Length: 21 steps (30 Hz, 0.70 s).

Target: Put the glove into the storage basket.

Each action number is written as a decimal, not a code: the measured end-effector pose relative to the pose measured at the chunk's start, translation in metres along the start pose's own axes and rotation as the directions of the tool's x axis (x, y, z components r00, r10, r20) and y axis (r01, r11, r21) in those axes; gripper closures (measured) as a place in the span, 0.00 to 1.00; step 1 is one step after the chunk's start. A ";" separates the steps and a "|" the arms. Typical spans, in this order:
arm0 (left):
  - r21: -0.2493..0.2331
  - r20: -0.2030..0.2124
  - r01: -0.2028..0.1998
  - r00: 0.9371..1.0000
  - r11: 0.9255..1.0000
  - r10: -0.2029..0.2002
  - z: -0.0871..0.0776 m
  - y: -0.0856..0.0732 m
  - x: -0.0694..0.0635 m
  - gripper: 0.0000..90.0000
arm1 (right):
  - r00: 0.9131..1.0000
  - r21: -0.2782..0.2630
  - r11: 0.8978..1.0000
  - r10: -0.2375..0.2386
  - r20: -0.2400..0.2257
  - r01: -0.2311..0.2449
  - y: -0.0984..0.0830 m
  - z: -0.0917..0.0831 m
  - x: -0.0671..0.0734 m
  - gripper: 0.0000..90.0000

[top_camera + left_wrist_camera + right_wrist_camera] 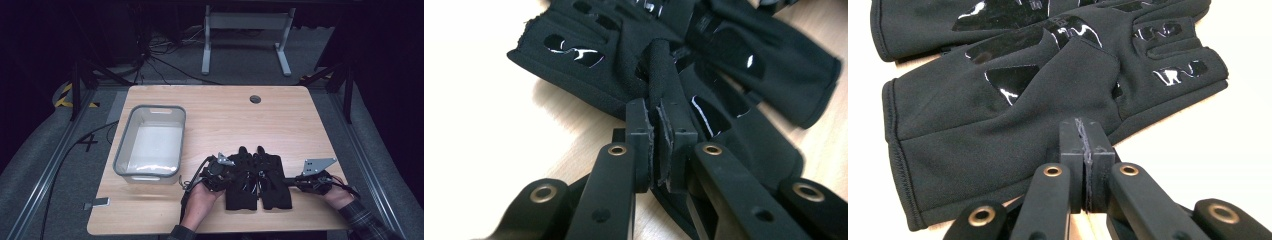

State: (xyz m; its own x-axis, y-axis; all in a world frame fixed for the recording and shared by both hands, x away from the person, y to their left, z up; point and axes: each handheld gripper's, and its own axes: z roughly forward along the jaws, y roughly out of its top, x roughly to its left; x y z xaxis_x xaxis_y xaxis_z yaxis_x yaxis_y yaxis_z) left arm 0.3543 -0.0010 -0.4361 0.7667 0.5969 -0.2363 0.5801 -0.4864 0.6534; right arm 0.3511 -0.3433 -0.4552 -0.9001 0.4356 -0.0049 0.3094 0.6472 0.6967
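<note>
Between the left claw (659, 135) pads, a black glove's (589, 65) thumb

Two black gloves (257, 180), two tongs (235, 176) and one clear plastic bin (150, 144) are on one wooden table (280, 120).

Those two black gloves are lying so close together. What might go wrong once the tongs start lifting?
The left tongs pinch only a thin fold of the left glove, so it may slip free. The gloves touch, so the right glove could get dragged along. The right tongs are shut against that glove's edge; whether they hold cloth is unclear.
</note>
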 end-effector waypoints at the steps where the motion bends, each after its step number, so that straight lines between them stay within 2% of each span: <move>1: -0.010 0.013 0.002 1.000 1.000 -0.002 -0.002 0.002 -0.001 0.94 | 1.000 0.000 1.000 -0.001 -0.005 0.001 0.000 0.000 0.000 1.00; 3: -0.017 0.021 0.003 1.000 1.000 -0.002 -0.003 0.003 -0.001 0.94 | 1.000 0.000 1.000 0.003 -0.008 -0.003 0.001 0.001 0.000 1.00; 4: -0.039 0.041 0.009 0.999 0.999 -0.008 -0.007 0.007 -0.001 0.94 | 1.000 -0.003 1.000 0.002 -0.012 -0.002 0.002 0.003 -0.001 1.00; 9: -0.058 0.048 -0.006 0.999 0.998 0.009 -0.011 0.014 -0.001 0.94 | 1.000 0.002 1.000 -0.011 -0.012 0.011 0.008 0.008 0.000 1.00; 14: -0.090 0.051 -0.002 0.999 0.996 0.006 -0.014 0.023 0.001 0.94 | 0.999 0.002 1.000 -0.025 -0.021 0.025 0.015 0.014 -0.001 1.00; 16: -0.098 0.050 -0.008 0.999 0.995 0.013 -0.015 0.027 0.002 0.94 | 0.999 -0.003 1.000 -0.019 -0.029 0.019 0.016 0.016 -0.002 1.00; 18: -0.110 0.061 -0.002 0.998 0.994 0.009 -0.015 0.031 0.002 0.94 | 0.999 -0.007 1.000 -0.011 -0.034 0.010 0.017 0.017 -0.004 1.00; 21: -0.116 0.061 -0.009 0.998 0.993 0.016 -0.013 0.038 0.001 0.94 | 0.999 0.002 1.000 -0.024 -0.032 0.024 0.022 0.021 -0.003 1.00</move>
State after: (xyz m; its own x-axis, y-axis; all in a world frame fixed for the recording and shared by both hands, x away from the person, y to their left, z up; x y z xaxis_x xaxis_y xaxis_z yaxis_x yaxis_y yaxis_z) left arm 0.3733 -0.0108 -0.4023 0.7911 0.5492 -0.2694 0.5376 -0.4138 0.7347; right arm 0.3675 -0.3173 -0.4547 -0.9167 0.3995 0.0009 0.2877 0.6587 0.6952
